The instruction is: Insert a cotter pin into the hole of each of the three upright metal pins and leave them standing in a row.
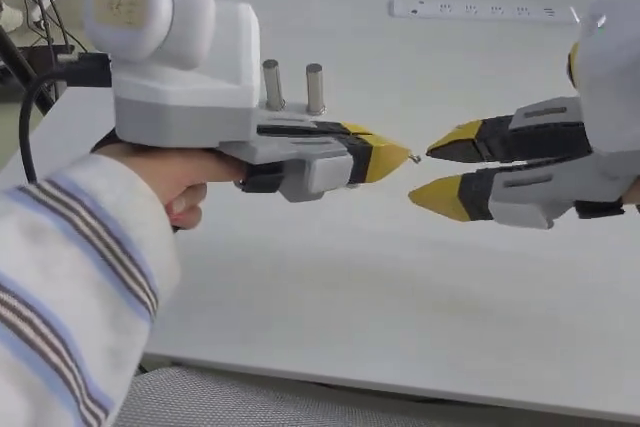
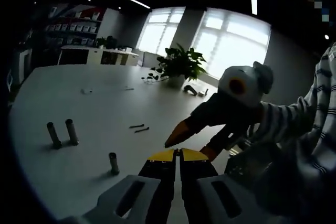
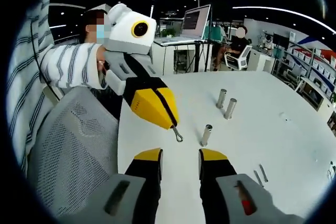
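Holding: left gripper (image 1: 400,155) clamped on a cotter pin (image 3: 178,136), loop end out | right gripper (image 1: 422,172) jaws wide, facing that tip, just apart | three metal pins (image 3: 206,135) upright, well in from the edge | table (image 1: 300,327) bare toward its near edge

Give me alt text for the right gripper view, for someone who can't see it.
The left gripper, shut on a cotter pin, holds it out toward the open right gripper above a white table. Three metal pins stand upright beyond.
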The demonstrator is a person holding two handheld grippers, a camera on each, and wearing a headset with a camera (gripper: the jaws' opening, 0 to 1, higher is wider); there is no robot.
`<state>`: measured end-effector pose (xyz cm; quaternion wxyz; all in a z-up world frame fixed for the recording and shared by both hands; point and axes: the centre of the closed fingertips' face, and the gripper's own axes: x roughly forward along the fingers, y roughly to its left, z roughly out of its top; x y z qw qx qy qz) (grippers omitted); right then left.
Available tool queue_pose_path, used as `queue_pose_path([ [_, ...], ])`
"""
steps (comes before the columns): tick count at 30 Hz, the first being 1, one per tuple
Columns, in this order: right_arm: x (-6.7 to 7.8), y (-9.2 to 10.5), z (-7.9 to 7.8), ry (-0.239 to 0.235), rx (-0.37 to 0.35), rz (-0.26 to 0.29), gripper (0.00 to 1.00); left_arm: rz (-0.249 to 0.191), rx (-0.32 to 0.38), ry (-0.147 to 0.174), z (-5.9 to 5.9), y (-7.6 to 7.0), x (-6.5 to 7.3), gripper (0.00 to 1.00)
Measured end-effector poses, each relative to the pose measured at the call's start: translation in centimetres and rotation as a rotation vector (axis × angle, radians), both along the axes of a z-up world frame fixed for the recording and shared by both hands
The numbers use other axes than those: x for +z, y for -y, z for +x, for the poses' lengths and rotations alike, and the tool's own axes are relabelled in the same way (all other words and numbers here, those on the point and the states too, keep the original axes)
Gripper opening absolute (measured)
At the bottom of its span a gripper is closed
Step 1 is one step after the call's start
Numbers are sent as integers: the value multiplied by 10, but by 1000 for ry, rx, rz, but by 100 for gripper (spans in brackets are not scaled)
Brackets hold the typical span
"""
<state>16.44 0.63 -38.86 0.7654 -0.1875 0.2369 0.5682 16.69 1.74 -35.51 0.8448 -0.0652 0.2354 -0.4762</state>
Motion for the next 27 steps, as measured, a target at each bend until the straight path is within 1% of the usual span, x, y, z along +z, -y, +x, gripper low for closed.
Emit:
queue_pose_path([
  [1, 0, -1, -2, -20, 7, 13, 22, 9, -7, 8, 0, 0, 0, 0],
  [2, 0, -3, -6, -57, 18, 38, 22, 27, -20, 26, -2, 1, 1, 0],
  [4, 2, -4, -9, -88, 23, 72, 20, 39, -45, 50, -4, 4, 3, 0],
  [6, 2, -2, -11, -89, 31, 73, 19, 47, -66, 66, -7, 5, 4, 0],
  [7, 2, -2, -12, -95, 32, 77, 19, 59, -82, 81, -8, 6, 4, 0],
  [8, 3, -1, -14, -112, 38, 86, 20, 66, -88, 90, -9, 6, 4, 0],
  [9, 4, -1, -15, -121, 44, 95, 19, 78, -104, 109, -11, 7, 4, 0],
  [11, 8, -1, -17, -139, 54, 119, 17, 84, -136, 154, -15, 10, 5, 0],
  [13, 12, -2, -19, -165, 60, 147, 15, 87, -145, 160, -17, 11, 5, 0],
  [14, 13, -2, -20, -172, 64, 154, 14, 91, -155, 175, -19, 11, 5, 0],
  [15, 14, -2, -21, -175, 67, 157, 13, 91, -168, 183, -21, 12, 6, 0],
  [18, 14, -2, -23, -177, 77, 153, 12, 94, -189, 191, -24, 13, 5, 0],
  [19, 13, -2, -24, -177, 84, 149, 12, 105, -202, 205, -26, 14, 5, 0],
  [21, 13, -3, -26, -185, 90, 154, 11, 115, -220, 205, -29, 14, 3, 0],
  [23, 13, -3, -28, -194, 98, 157, 10, 123, -224, 205, -30, 14, 2, 0],
  [24, 13, -4, -29, -193, 99, 160, 9, 124, -234, 212, -32, 15, 3, 0],
  [27, 14, -6, -31, -192, 109, 166, 4, 135, -243, 215, -33, 15, 2, 0],
])
